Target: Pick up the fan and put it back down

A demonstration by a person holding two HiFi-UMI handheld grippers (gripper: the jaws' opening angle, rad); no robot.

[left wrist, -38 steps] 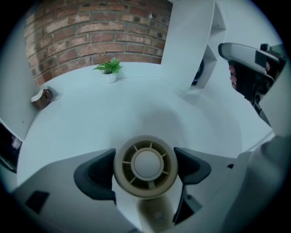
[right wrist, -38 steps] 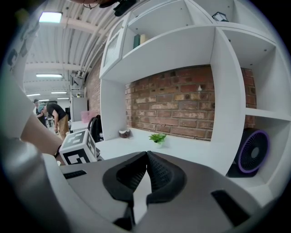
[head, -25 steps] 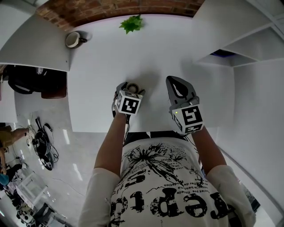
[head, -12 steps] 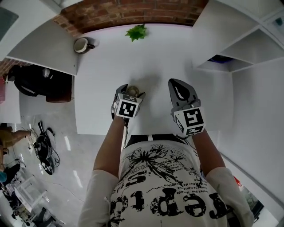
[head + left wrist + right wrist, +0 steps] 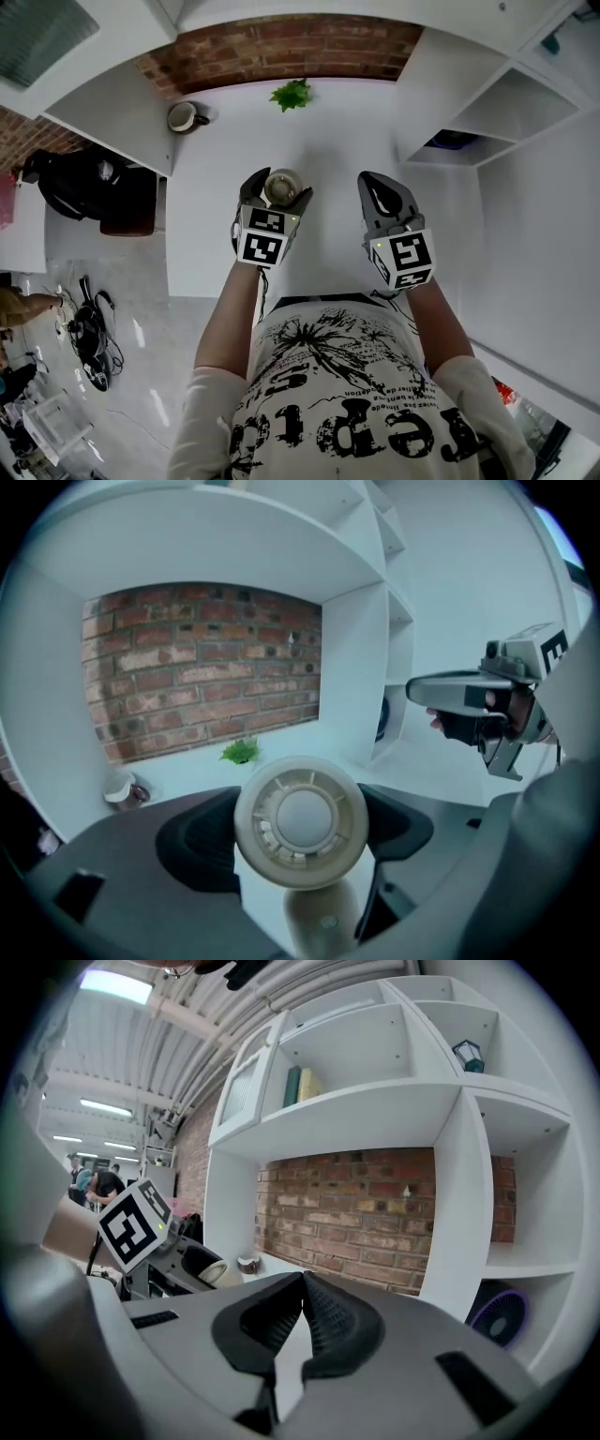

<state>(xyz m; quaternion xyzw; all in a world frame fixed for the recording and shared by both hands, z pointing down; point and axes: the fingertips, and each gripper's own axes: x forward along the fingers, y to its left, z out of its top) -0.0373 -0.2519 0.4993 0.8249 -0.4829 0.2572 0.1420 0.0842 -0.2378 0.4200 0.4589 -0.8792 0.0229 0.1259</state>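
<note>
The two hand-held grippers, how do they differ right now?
The left hand-held gripper has its jaws shut on the beige fan; the right hand-held gripper has its jaws together on nothing. In the head view the left one's jaws are held apart by the fan's round head, while the right one's taper to a point. Both are held over the white table.

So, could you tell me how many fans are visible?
2: a beige fan held in the left gripper, and what looks like a dark fan in the right shelf cubby. Others may be hidden.
</note>
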